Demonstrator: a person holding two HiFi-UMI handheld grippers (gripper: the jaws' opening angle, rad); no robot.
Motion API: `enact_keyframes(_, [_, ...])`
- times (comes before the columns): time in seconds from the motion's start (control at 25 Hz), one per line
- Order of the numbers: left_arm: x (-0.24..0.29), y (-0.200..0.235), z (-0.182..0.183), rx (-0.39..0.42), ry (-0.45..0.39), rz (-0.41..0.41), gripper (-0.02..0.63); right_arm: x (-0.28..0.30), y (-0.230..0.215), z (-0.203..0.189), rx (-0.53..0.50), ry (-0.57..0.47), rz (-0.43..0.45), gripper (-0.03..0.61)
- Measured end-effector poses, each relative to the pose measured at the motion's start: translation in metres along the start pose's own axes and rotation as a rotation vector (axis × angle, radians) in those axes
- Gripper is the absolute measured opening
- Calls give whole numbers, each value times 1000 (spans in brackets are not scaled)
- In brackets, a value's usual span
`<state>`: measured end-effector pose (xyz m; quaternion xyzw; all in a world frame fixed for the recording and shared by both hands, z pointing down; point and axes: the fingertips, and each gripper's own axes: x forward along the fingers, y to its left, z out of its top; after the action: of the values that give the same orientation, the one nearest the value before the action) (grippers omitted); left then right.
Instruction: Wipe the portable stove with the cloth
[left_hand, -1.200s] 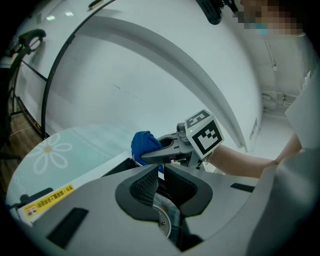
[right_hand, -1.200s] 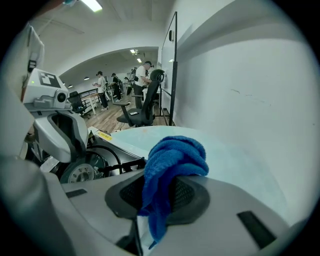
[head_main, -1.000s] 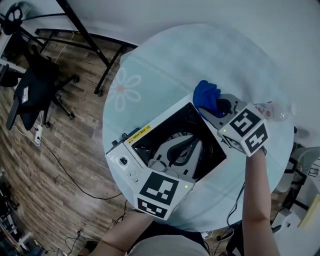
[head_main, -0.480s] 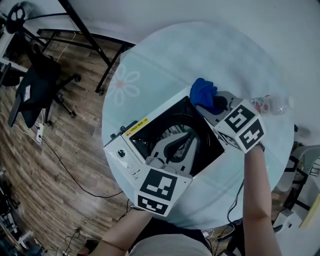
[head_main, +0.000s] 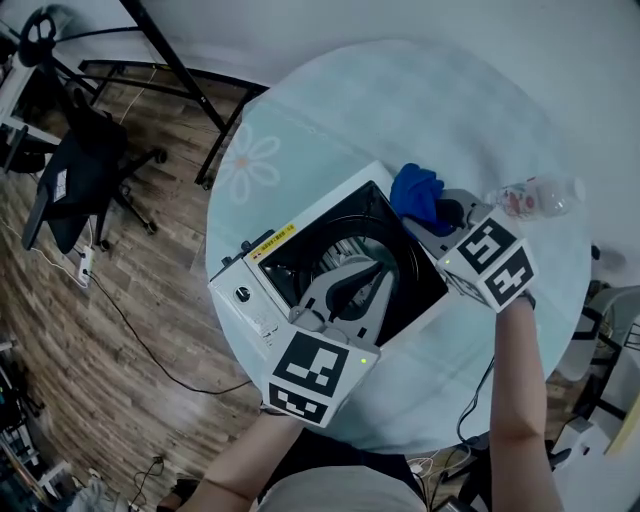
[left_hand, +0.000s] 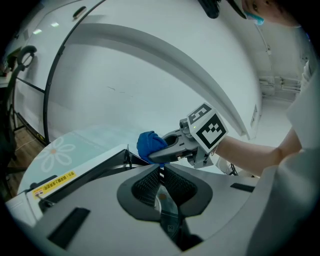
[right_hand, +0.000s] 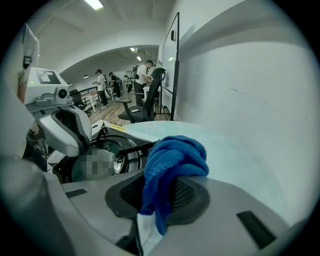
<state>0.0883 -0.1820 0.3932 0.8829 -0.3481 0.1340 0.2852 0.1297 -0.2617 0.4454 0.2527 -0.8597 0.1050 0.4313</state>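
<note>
Two grippers work over the portable stove (head_main: 290, 262), which sits on a round pale surface (head_main: 400, 110) with a flower print (head_main: 245, 165) beyond the stove's far left side. The right gripper (head_main: 440, 215) reaches in from the stove's right, and its jaws pinch a bunched blue cloth (head_main: 415, 195). The cloth sits at the stove's far right corner, over the rim of the black top; whether it presses on the metal cannot be told. In the right gripper view the cloth (right_hand: 172, 160) bulges out past the pads, with the stove's burner ring (right_hand: 107, 150) just left of it. The left gripper (head_main: 385, 272) hangs over the middle of the stove, and in the left gripper view its jaws are pressed nearly together, leaving only a thin slit with nothing clearly held. A clear plastic bottle (head_main: 535, 195) lies on the surface to the right of the stove, beyond the right gripper.
</note>
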Motion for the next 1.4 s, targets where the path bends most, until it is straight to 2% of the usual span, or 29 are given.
enact_keyframes(0.16, [-2, -19, 2, 47, -23, -81, 38, -7, 4, -8, 17, -12, -3, 97])
enact_keyframes(0.28, [-4, -29, 3, 66, -31, -108, 38, -13, 7, -14, 15, -10, 2, 97])
enact_keyframes(0.92, [-22, -33, -16, 74, 0, -23, 38, -43, 25, -52, -8, 9, 17, 97])
enact_keyframes(1.16, [-30, -46, -17, 50, -41, -56, 38, -54, 29, -65, 16, 1, 17, 97])
enact_keyframes(1.4, [-34, -57, -28, 81, -20, -56, 38, -62, 34, -78, 16, 4, 0, 97])
